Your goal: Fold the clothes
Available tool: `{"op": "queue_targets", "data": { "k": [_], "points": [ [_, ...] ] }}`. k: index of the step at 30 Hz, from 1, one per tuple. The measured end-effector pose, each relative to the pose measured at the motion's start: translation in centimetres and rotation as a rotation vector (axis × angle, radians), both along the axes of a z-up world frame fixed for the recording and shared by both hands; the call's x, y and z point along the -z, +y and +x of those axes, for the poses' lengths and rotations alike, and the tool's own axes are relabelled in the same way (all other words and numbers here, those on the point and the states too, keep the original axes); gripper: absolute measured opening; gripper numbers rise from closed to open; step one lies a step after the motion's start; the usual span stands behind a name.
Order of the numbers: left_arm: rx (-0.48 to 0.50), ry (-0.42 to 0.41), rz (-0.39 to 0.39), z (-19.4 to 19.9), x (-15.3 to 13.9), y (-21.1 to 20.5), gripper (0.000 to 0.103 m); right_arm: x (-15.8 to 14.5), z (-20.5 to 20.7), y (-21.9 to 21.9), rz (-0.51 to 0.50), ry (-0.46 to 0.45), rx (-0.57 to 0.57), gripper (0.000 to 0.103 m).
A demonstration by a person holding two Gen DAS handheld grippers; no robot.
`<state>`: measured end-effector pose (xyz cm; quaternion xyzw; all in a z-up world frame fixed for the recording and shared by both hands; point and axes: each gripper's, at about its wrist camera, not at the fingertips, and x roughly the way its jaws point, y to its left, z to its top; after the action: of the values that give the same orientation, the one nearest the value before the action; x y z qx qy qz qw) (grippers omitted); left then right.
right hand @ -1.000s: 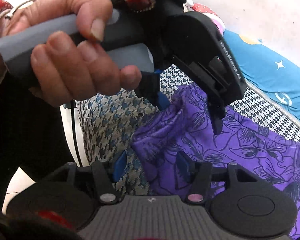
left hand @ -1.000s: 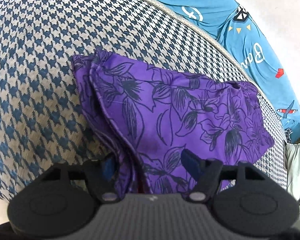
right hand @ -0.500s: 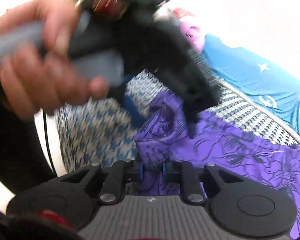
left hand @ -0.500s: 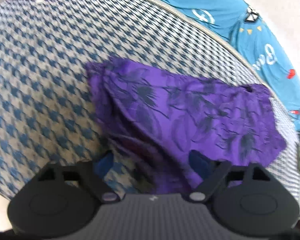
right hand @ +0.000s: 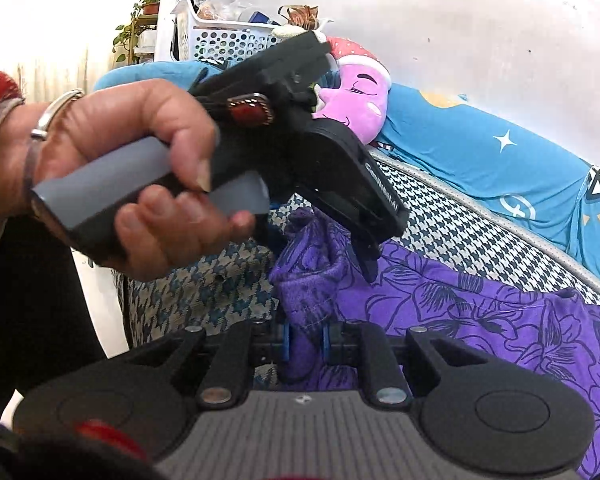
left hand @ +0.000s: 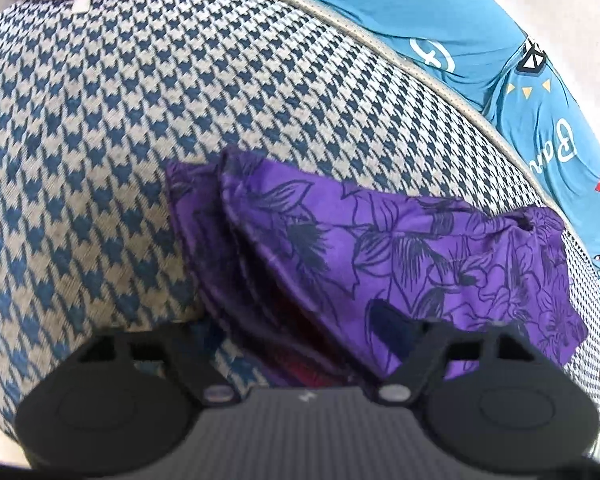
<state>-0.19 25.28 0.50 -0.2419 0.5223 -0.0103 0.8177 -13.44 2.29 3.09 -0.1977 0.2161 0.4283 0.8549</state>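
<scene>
A purple floral garment [left hand: 420,248] lies folded in layers on a houndstooth cushion [left hand: 140,120]. My left gripper [left hand: 296,332] points down over the garment's near folded edge. Its jaws are closing with the layered cloth between them, and the pads still stand apart from it. In the right wrist view a person's hand [right hand: 140,168] holds that left gripper [right hand: 320,248] above the garment's bunched corner. My right gripper [right hand: 305,340] is shut on a pinch of the purple garment [right hand: 460,312] at its near corner, which is lifted a little.
A blue printed sheet [right hand: 480,152] covers the bed behind the cushion [right hand: 440,220]. A pink plush pillow [right hand: 356,100] lies at its head. A white basket [right hand: 228,36] and a potted plant [right hand: 140,20] stand by the far wall. The cushion's left edge drops to the floor.
The right gripper's jaws closed on the garment's corner and raised it slightly. The left gripper spread wider, shifted along the folded edge and tilted.
</scene>
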Motion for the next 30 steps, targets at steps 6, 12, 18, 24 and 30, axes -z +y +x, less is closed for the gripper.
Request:
{"op": "queue_targets", "data": {
  "k": [6,12,18,24,30],
  "points": [
    [-0.008,-0.068,0.028,0.0,-0.4,-1.3,0.015,-0.2,-0.3,-1.1,0.007,-0.026,0.025,0.015],
    [0.006,-0.227,0.120,0.0,-3.7,-4.3,0.013,-2.0,0.0,-3.7,0.055,-0.092,0.090,0.014],
    [0.049,-0.328,0.129,2.0,-8.2,-8.6,0.013,-5.0,0.7,-8.5,0.122,-0.176,0.207,0.013],
    [0.116,-0.397,0.157,4.0,-11.1,-15.3,0.013,-7.2,2.2,-13.8,0.173,-0.228,0.346,0.013],
    [0.183,-0.436,0.148,6.5,-13.3,-22.2,0.013,-8.8,3.8,-18.8,0.221,-0.251,0.465,0.013]
  ]
}}
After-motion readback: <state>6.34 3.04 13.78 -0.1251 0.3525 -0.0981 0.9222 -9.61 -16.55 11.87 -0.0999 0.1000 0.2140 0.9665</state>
